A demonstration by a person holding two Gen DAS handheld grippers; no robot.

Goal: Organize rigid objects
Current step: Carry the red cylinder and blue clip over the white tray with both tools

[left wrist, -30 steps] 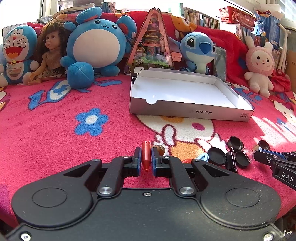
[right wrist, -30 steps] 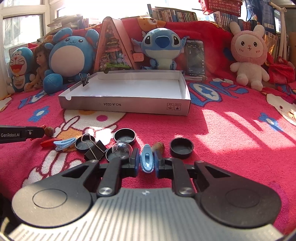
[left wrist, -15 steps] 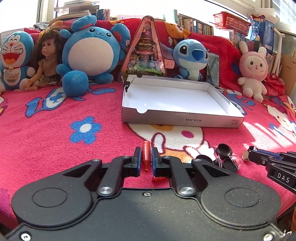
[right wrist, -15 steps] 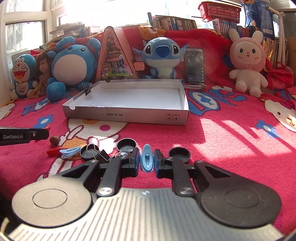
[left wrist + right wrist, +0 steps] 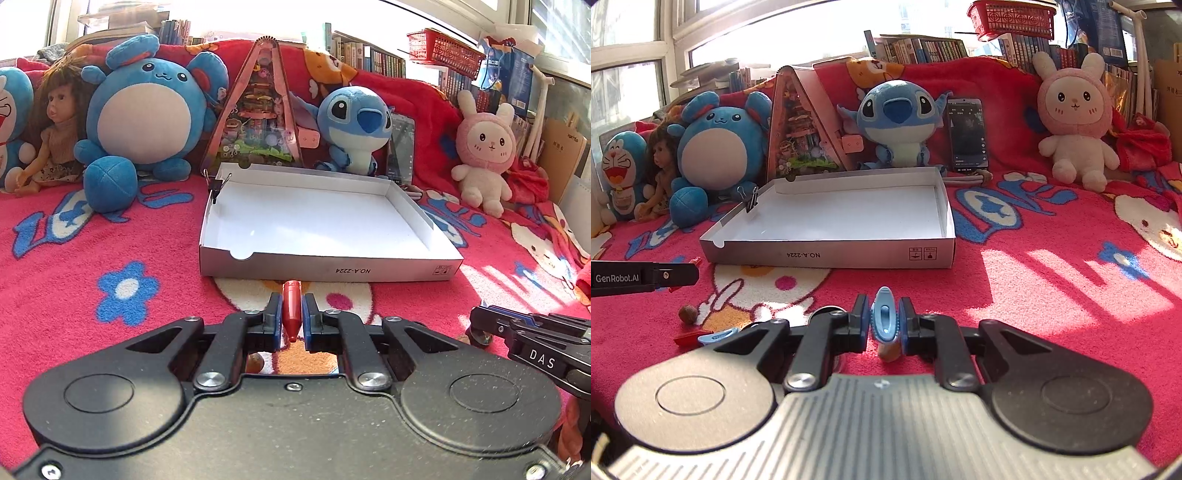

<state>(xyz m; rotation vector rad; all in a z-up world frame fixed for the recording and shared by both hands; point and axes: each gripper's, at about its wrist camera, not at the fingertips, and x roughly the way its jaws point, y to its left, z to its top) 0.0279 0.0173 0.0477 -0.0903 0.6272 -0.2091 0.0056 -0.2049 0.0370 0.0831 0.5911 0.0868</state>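
- While both tools keep their grips, the left tool [image 5: 291,317] has lifted off the blanket [image 5: 110,240] and moved toward the box [image 5: 332,271]; a second ago the clutter lay just ahead of it, now the box's front wall fills the view ahead.
- It is clamped on a red clip [image 5: 291,310], which points at that wall but is not yet over the rim.
- In the right tool [image 5: 884,323] a blue clip [image 5: 884,319] is pinched; this tool has hardly shifted and hangs above the blanket, well short of the box.
- Judging by this, both clips are picked up and the carry is under way; neither is dropped in, and the box holds nothing.
- Left on the blanket: a second blue clip [image 5: 718,335], a red piece [image 5: 687,338], a brown nut [image 5: 688,314].
- Underneath is a bed with a red cartoon blanket, sunlit on the right; plush toys [image 5: 147,107] and a doll [image 5: 59,129] line the back, with bookshelves [image 5: 923,46] and windows behind.
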